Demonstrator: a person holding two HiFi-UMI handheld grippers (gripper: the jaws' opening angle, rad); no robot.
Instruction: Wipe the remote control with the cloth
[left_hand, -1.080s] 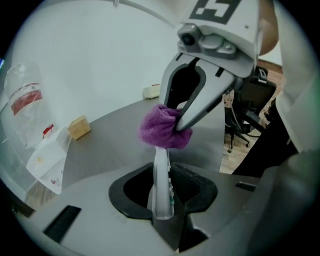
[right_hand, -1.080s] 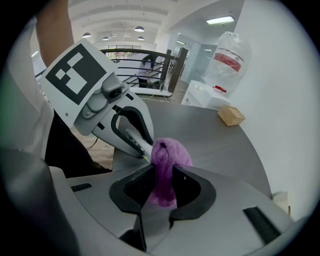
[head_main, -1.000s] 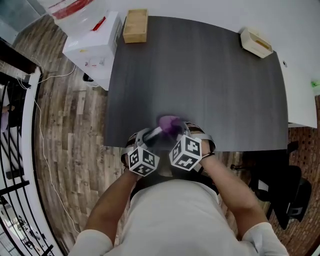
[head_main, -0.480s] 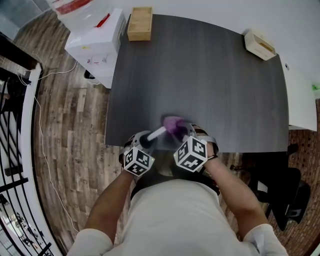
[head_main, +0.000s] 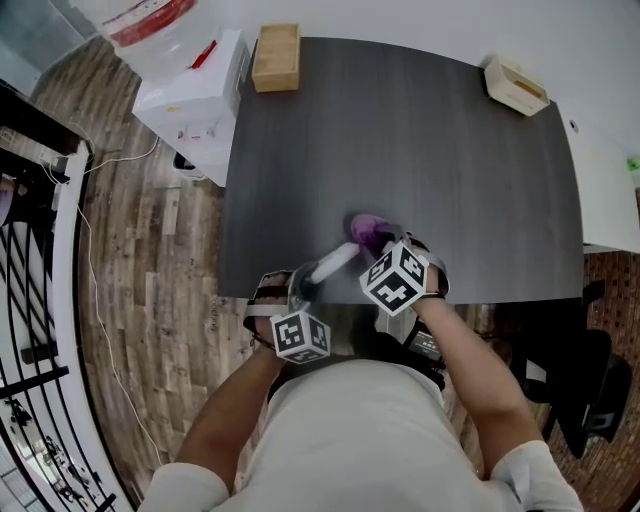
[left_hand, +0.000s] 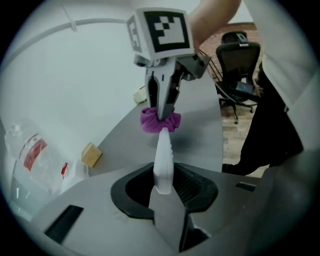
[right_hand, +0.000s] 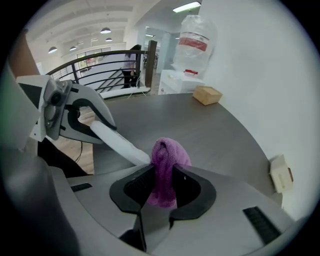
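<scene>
A slim white remote control (head_main: 335, 265) is held over the near edge of the dark table (head_main: 400, 140), with my left gripper (head_main: 303, 288) shut on its near end. In the left gripper view the remote (left_hand: 163, 160) sticks out from between the jaws, and its far tip touches the purple cloth (left_hand: 160, 121). My right gripper (head_main: 383, 240) is shut on that bunched cloth (head_main: 368, 228) and comes down onto the remote's tip from above. The right gripper view shows the cloth (right_hand: 167, 170) pinched between the jaws, pressed against the end of the remote (right_hand: 120, 142).
A wooden box (head_main: 274, 55) sits at the table's far left corner and a pale box (head_main: 515, 85) at its far right corner. A white water dispenser (head_main: 190, 85) stands left of the table. A black office chair (head_main: 590, 390) is at the right, a railing (head_main: 40, 330) at the left.
The right gripper has slid the cloth rightward along the remote to its far tip. The left gripper has rolled and shifted slightly, so more of the remote shows between the two.
</scene>
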